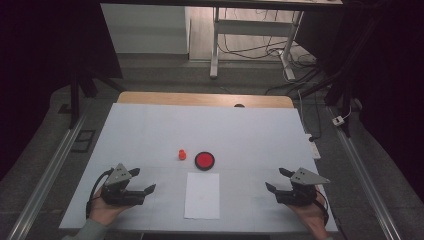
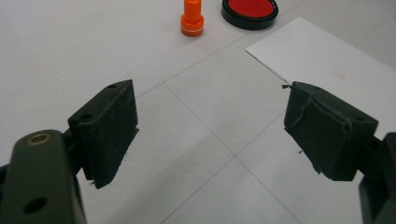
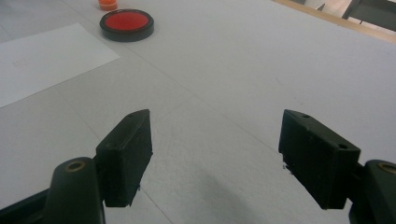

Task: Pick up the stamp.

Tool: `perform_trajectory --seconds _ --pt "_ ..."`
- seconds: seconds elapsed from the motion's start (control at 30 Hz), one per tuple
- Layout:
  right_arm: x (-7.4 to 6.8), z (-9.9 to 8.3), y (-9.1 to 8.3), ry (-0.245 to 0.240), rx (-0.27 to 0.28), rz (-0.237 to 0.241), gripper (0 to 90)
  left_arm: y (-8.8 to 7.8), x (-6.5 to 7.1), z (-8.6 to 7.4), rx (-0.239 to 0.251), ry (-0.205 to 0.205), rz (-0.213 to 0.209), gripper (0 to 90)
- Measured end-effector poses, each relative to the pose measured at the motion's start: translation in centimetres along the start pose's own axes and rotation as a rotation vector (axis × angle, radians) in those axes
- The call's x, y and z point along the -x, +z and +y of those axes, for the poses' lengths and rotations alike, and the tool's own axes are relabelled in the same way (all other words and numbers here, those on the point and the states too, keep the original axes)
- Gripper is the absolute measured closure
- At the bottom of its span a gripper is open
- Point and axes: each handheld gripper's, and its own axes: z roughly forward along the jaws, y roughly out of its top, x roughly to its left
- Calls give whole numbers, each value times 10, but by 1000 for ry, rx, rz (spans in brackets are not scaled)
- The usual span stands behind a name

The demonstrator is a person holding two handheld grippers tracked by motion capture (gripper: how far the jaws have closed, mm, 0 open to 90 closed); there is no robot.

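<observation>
So the high view is where you get the whole layout: the white table (image 1: 150, 130) runs across the middle of the frame, with a desk frame (image 1: 250, 40) and a tangle of cables (image 1: 280, 50) on the floor at the top. Neither gripper view takes in that background.

Going down in size: the sheet of paper (image 1: 202, 195) lies flat at lower centre, long axis running up and down the frame. The left gripper (image 1: 141, 181) sits at lower left and the right gripper (image 1: 276, 179) at lower right, both well apart from the paper, and both with jaws spread wide with nothing between them.

The round red ink pad (image 1: 204, 160) is just above the paper's top edge. Smallest is the orange stamp (image 1: 182, 154), just left of the pad, near centre. From above it's just a blob. The left gripper view is way better: the stamp (image 2: 192, 17) stands upright at the top centre, long axis vertical, wider end down on the table. In the right gripper view, only its base (image 3: 108, 4) peeks in at the top left.
</observation>
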Motion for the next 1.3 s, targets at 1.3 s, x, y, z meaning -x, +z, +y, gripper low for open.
perform_trajectory --seconds 1.3 --pt "-2 2 3 -1 -2 7 265 2 1 42 -15 62 -21 193"
